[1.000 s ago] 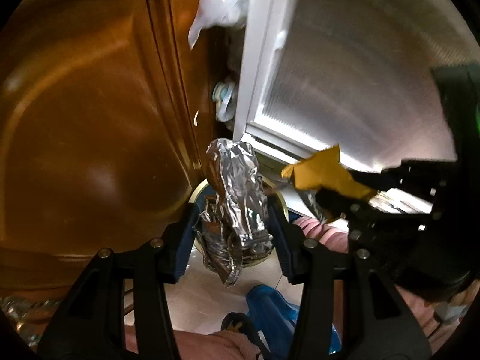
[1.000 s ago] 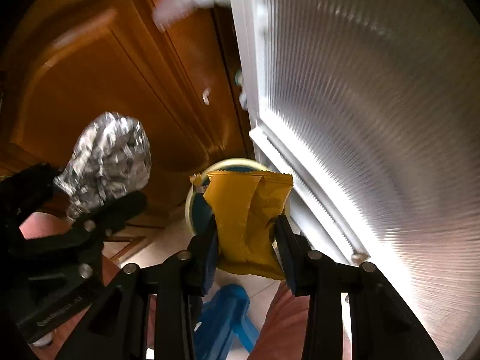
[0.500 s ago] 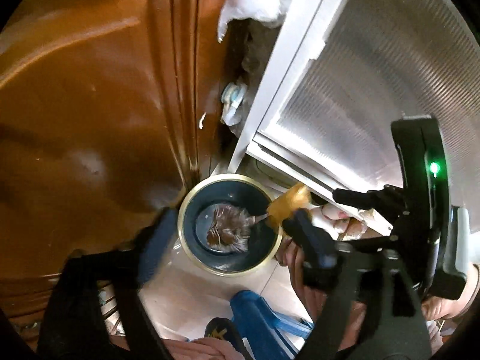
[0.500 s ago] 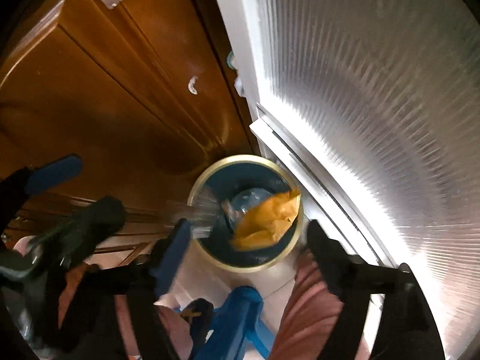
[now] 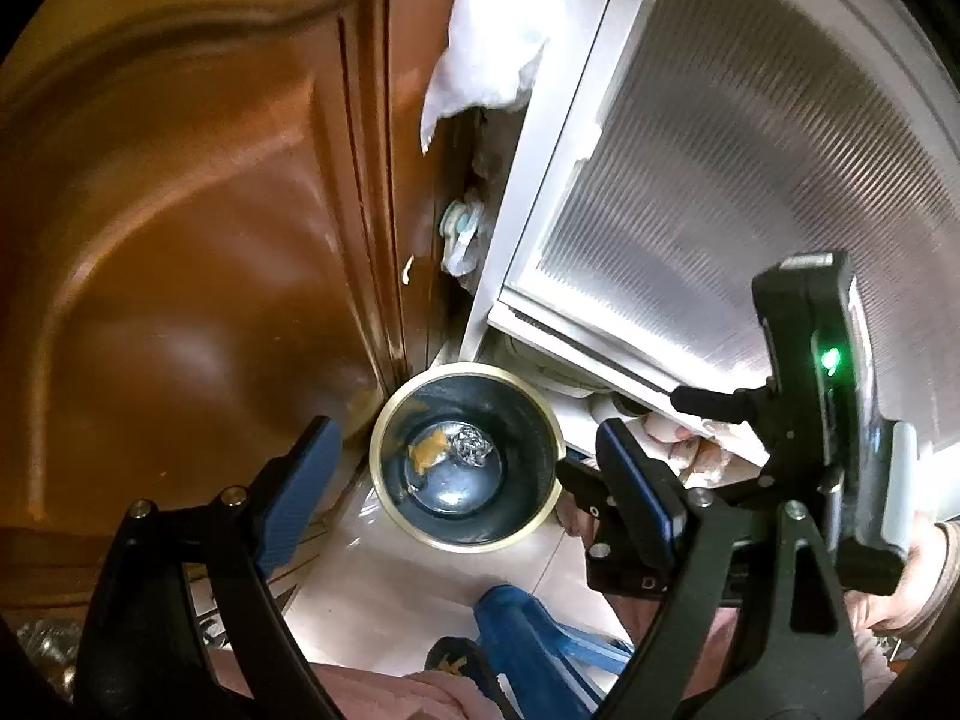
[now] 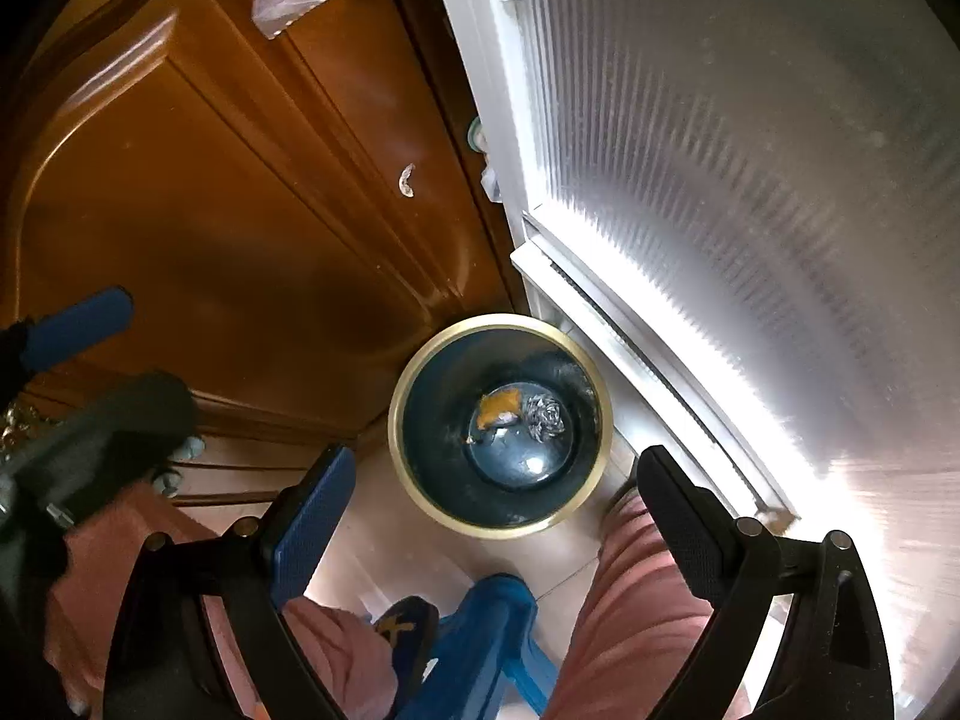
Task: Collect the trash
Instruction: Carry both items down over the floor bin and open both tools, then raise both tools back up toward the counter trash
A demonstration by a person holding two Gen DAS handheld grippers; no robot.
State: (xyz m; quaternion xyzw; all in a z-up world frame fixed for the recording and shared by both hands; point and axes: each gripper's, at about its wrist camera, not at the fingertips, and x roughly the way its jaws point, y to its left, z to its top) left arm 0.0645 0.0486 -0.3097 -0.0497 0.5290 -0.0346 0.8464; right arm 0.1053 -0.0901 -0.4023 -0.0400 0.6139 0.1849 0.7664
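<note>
A round bin (image 5: pixel 467 534) with a pale gold rim and dark blue inside stands on the light tiled floor (image 5: pixel 384 594), tucked into the corner where a brown wooden door (image 5: pixel 198 276) meets a white-framed panel of ribbed frosted glass (image 5: pixel 750 168). At the bottom of the bin lie a crumpled yellow wrapper (image 5: pixel 427 451) and a ball of foil (image 5: pixel 471 445), side by side and touching or nearly so; the wrapper is on the side nearer the wooden door, the foil on the side nearer the glass. In the right wrist view the same pair shows deep in the bin (image 6: pixel 501 531), wrapper (image 6: pixel 501 408) beside foil (image 6: pixel 545 414).

The left hand-held gripper (image 5: pixel 462 480) hangs above the bin with its blue-padded jaws spread wide and nothing between them. The right hand-held gripper (image 6: pixel 489 492) also looks down over the bin; its jaws are opening, already far apart, and nothing is between them either.

A clear plastic bag (image 5: pixel 492 42) hangs in the gap at the top of the door corner, and a small pale fitting (image 5: pixel 459 228) sits lower in that same gap. A chip of white (image 6: pixel 408 180) marks the door's edge. On the floor near the bin is a blue plastic stool (image 6: pixel 480 642), with the person's pink trouser legs (image 6: pixel 630 618) on either side of it. A green light (image 5: pixel 831 357) glows on the right device's body.
</note>
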